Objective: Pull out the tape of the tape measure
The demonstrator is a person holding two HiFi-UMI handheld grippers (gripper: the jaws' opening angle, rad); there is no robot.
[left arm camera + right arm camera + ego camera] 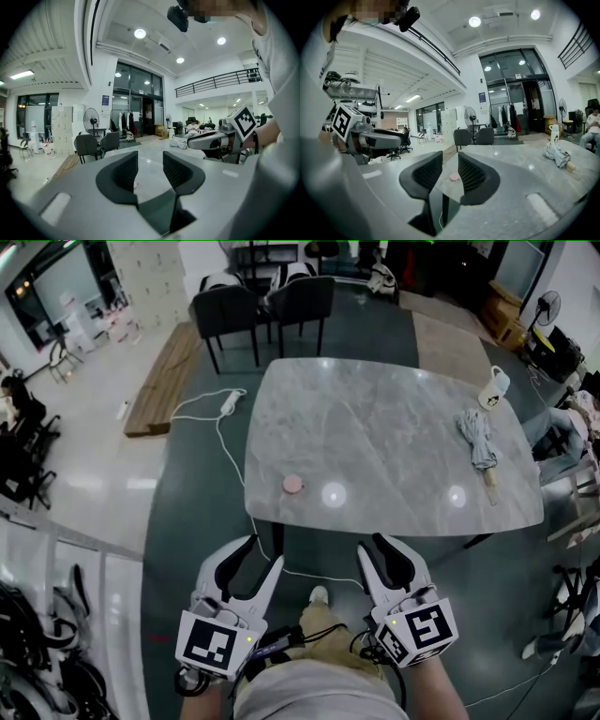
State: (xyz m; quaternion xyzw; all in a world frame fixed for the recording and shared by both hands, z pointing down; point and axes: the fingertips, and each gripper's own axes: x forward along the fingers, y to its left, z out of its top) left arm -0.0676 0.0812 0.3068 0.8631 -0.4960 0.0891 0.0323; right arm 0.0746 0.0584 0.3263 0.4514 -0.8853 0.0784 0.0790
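Two pairs of tongs, both open and empty, hover just short of the near edge of the table [375, 427]: the left tongs [265, 551] and the right tongs [372, 545]. The small pink round tape measure [292, 484] lies flat on the table, close to that near edge, toward its left end. We would pinch the case firmly with one pair, catch the tape's tip with the other, then draw it out straight and level

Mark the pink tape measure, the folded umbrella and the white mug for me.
pink tape measure [292, 484]: head view, top face.
folded umbrella [478, 439]: head view, grey canopy.
white mug [495, 387]: head view, its side wall.
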